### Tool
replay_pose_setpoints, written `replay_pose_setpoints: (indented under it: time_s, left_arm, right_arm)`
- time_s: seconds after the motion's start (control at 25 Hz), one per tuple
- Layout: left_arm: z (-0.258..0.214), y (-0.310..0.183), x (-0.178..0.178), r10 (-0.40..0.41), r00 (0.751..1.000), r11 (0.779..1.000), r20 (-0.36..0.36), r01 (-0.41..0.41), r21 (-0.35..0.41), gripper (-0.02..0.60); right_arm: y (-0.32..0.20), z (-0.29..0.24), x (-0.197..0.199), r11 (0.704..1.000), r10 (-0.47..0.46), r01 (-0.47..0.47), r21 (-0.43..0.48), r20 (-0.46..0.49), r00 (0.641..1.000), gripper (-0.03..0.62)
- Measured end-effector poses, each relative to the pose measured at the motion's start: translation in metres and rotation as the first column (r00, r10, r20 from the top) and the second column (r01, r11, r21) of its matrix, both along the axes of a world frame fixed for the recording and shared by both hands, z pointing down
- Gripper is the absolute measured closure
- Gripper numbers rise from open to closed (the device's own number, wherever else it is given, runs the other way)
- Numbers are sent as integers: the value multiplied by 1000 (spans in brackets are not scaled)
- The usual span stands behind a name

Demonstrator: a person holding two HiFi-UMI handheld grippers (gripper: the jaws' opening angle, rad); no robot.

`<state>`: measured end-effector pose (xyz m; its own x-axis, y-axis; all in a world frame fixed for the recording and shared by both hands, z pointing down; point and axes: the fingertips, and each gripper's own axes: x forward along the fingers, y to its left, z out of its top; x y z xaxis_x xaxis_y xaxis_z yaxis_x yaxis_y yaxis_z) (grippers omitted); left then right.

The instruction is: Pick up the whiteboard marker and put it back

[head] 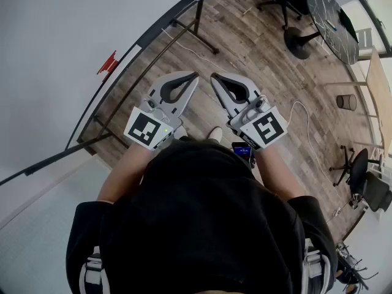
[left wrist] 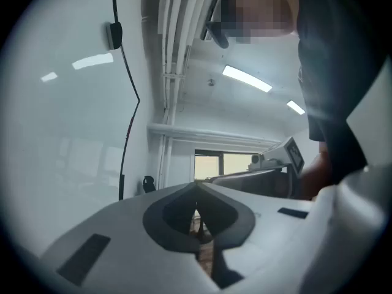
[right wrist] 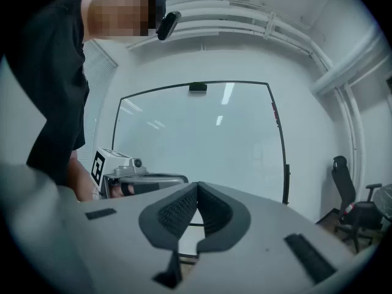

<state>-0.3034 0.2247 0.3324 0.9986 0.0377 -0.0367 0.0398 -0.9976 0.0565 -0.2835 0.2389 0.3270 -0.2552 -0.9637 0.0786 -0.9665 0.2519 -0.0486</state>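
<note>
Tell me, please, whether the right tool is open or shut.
Shut: in the right gripper view, the right tool has its jaws together at the tips, with nothing between them.

Wood plank floor (head: 257,54), round dark table (head: 332,23), office chair (head: 359,166), whiteboard (right wrist: 202,146), ceiling strip lights (left wrist: 247,79)

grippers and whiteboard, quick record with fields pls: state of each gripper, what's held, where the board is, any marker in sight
left gripper: shut, nothing between its jaws
right gripper: shut, nothing between its jaws
placement: side by side in front of the person, tips close together
whiteboard: faces the right gripper, black frame
small red item: at the whiteboard's edge; too small to tell whether it is the marker
</note>
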Motion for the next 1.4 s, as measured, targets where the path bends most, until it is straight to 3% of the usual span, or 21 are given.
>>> replay_pose_setpoints:
  time_s: [0.44,0.88,1.12,1.4]
  left_arm:
    - [9,-1,-26,-39,999,999,24,39,3,578]
    - [7,-19,-52,1,1000,1000,6,-1,20,578]
    - [7,-26,-39,9,1000,1000,11,-10,17,578]
    - [11,-34,5,20,1000,999,-5,-20,28,578]
  right_arm:
    - [4,7,-21,1000,-5,5,8,25,1000,595]
    - [-7,10,-37,998,63,-64,23,34,997,594]
    - [-8,11,-20,996,84,-85,24,34,996,594]
    - [-17,18,29,996,78,-78,37,19,997,594]
